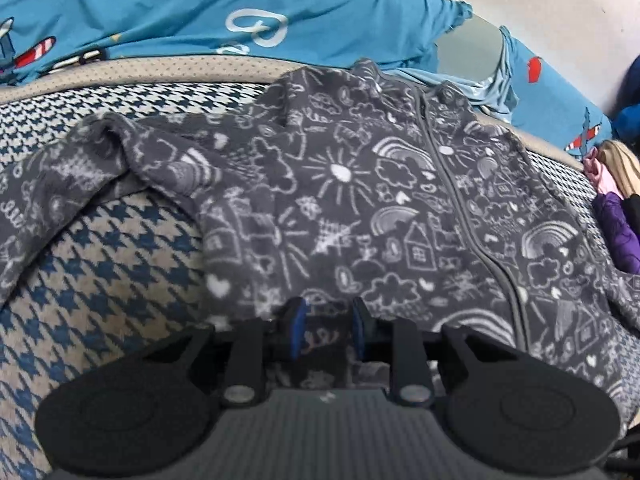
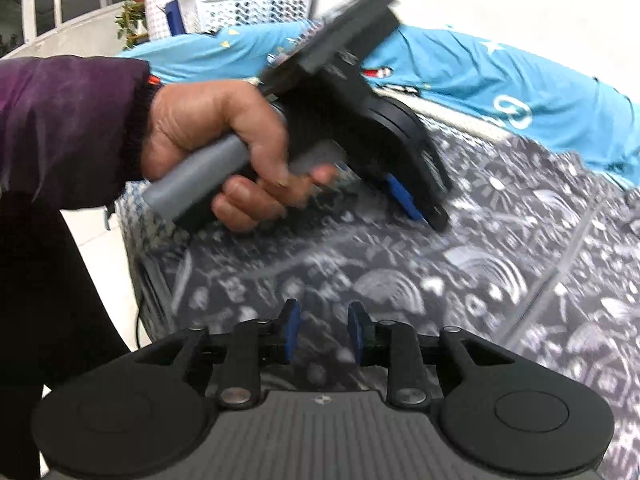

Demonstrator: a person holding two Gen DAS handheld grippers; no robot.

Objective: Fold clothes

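While white basket (image 2: 256, 8) holds unclear clutter, both grippers' jaws gape, empty, over grey jacket (image 1: 360, 208).

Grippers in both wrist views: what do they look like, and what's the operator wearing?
Both match: the left gripper and right gripper have black linkage arms with silver pivot screws, blue pads on the fingers, round black side discs and a ribbed grey body. In the right wrist view the left gripper shows a grey pistol handle, held by a hand in a dark purple sleeve.
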